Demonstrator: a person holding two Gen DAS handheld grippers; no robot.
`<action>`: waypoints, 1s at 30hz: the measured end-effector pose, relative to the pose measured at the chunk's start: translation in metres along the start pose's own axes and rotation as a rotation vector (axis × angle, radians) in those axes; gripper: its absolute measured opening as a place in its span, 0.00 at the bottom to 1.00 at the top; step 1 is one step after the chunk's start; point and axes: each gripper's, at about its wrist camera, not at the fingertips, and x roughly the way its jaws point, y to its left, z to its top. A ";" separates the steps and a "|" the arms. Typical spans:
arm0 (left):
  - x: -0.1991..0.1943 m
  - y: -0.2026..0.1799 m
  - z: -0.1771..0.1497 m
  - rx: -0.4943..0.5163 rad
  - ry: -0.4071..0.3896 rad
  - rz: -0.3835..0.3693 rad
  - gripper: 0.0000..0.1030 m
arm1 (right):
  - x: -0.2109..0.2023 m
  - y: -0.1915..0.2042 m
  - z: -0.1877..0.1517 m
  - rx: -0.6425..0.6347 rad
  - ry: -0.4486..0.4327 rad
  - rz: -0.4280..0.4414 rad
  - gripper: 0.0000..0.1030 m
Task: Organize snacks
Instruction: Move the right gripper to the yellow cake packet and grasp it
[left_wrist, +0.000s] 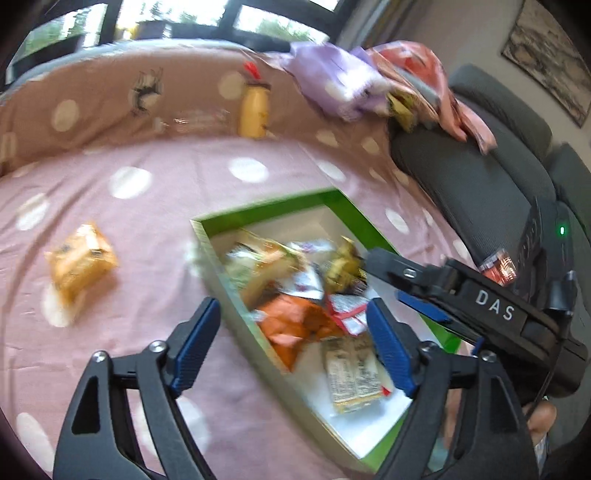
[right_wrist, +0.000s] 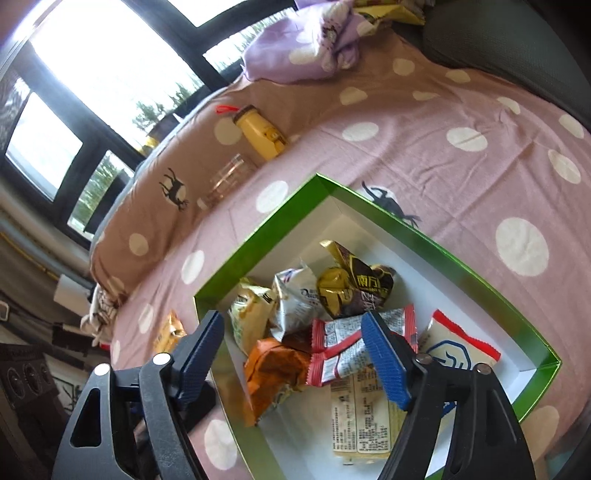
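A green box with a white inside lies on the pink dotted bedspread. It holds several snack packs: an orange one, a red-and-white one, a beige printed one and a brown-gold one. One orange snack pack lies outside, left of the box. My left gripper hovers open over the box's left wall, nothing between its pads. My right gripper is open above the packs, holding nothing.
A yellow bottle and a clear glass lie by the brown pillow at the back. Purple cloth with more snack bags sits far right. A dark cushion borders the bedspread on the right.
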 end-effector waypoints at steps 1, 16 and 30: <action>-0.008 0.011 0.000 -0.019 -0.022 0.022 0.86 | 0.000 0.002 0.000 -0.002 -0.003 -0.003 0.76; -0.060 0.166 -0.018 -0.328 -0.145 0.291 0.99 | 0.005 0.071 -0.020 -0.184 -0.059 -0.008 0.85; -0.039 0.217 -0.020 -0.465 -0.097 0.241 0.99 | 0.067 0.181 -0.055 -0.447 0.128 0.092 0.85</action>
